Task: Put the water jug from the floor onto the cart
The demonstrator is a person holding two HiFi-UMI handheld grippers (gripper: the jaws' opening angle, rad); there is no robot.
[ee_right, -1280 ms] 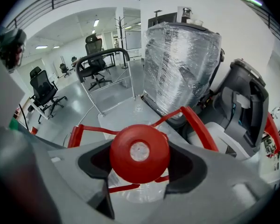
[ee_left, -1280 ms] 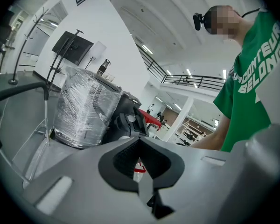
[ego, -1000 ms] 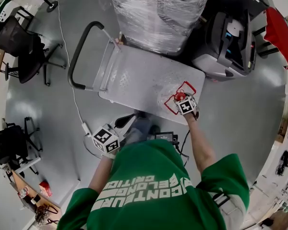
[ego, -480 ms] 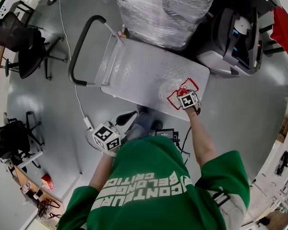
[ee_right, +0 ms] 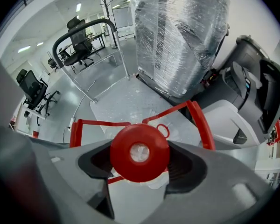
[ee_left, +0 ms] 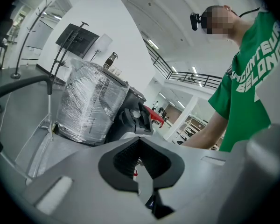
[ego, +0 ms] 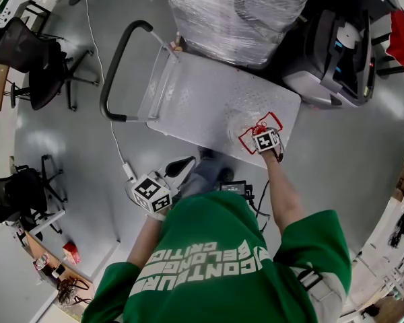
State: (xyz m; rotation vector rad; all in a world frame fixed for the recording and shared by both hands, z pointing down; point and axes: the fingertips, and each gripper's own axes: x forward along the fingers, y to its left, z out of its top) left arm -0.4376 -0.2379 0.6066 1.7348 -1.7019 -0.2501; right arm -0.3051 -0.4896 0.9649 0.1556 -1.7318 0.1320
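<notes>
The left gripper [ego: 180, 167] hangs idle with its jaws closed on nothing, well to the left of the work. Ahead of the right gripper [ee_right: 141, 168], whose jaws clamp the neck under the red cap, the water jug [ego: 244, 122] hangs over the cart [ego: 188, 106] deck's near corner. It is best lowered upright and further in from that edge, and released only once the base sits flat. The green shirt [ee_left: 256, 45] reads "CONTEUR" and "BELONG"; the jug shows no legible label.
</notes>
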